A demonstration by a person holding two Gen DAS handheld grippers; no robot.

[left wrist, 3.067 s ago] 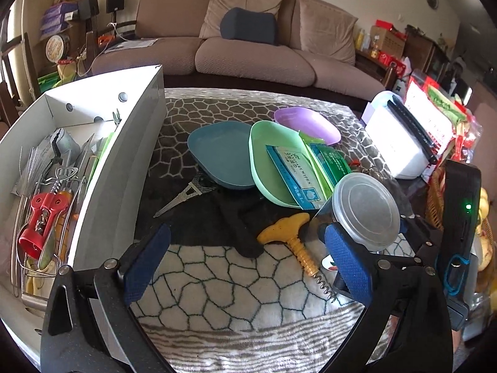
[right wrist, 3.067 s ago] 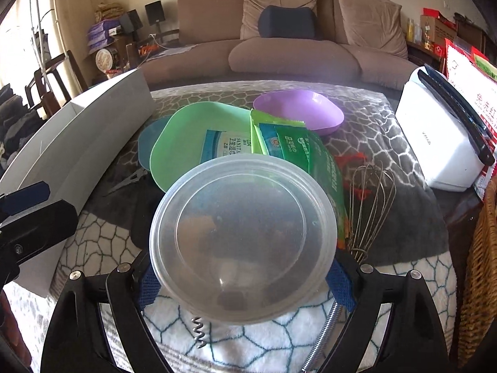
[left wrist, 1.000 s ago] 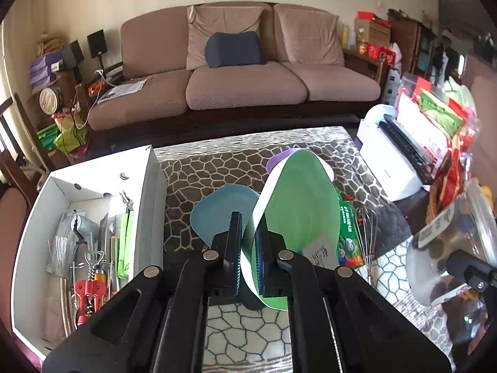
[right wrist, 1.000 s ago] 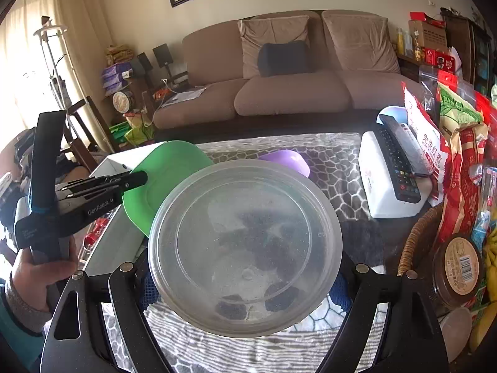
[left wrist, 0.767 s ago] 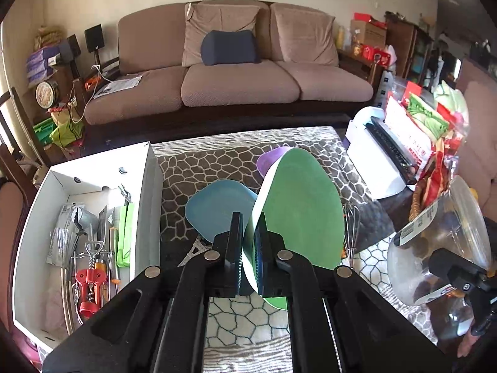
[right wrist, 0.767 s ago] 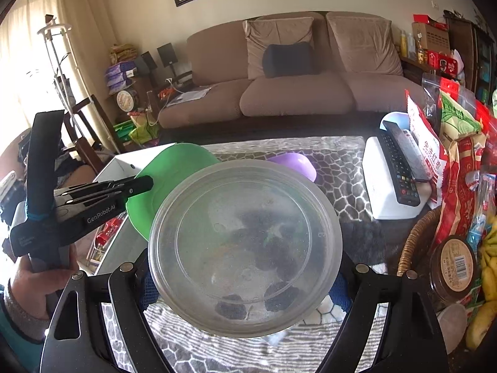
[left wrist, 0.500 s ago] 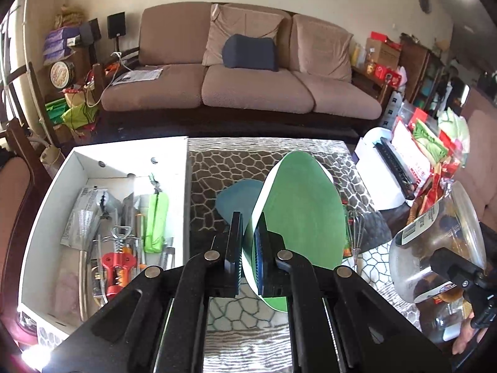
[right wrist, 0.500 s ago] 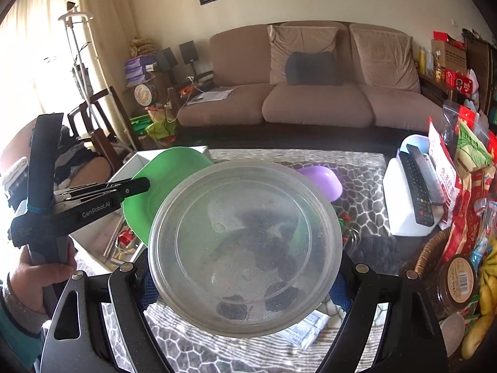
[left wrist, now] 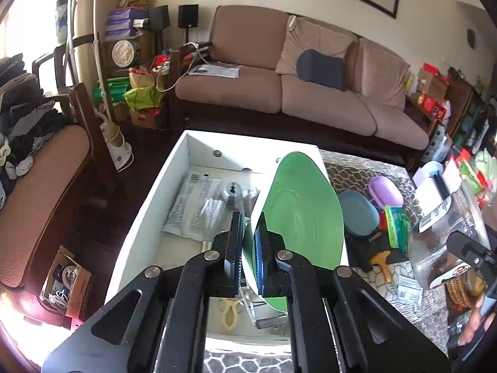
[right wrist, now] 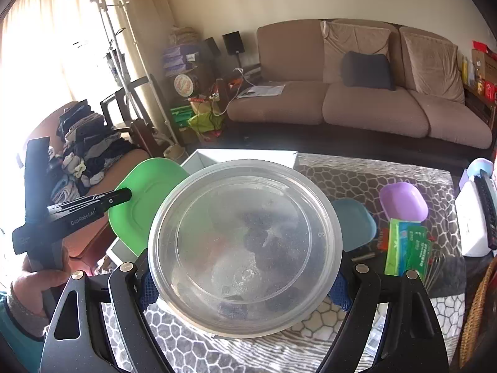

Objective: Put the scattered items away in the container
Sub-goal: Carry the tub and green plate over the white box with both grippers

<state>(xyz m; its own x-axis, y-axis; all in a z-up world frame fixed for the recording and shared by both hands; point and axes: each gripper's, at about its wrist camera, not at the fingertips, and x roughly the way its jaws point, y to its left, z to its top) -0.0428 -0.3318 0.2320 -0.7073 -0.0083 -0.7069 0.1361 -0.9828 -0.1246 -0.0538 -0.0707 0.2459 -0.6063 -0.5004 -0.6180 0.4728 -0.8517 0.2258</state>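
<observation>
My left gripper is shut on the rim of a green plate and holds it on edge above the white box, which has several utensils and packets in it. The left gripper also shows in the right wrist view with the green plate. My right gripper is shut on a clear plastic tub, held above the table; the tub also shows at the right of the left wrist view.
On the patterned table lie a blue plate, a purple bowl, green packets, a yellow corkscrew and a whisk. A white appliance stands at the right. A sofa is behind, a chair with clothes at the left.
My left gripper has carried the green plate left, from over the table to over the white box. My right gripper still holds the clear tub and has drifted left with it.
</observation>
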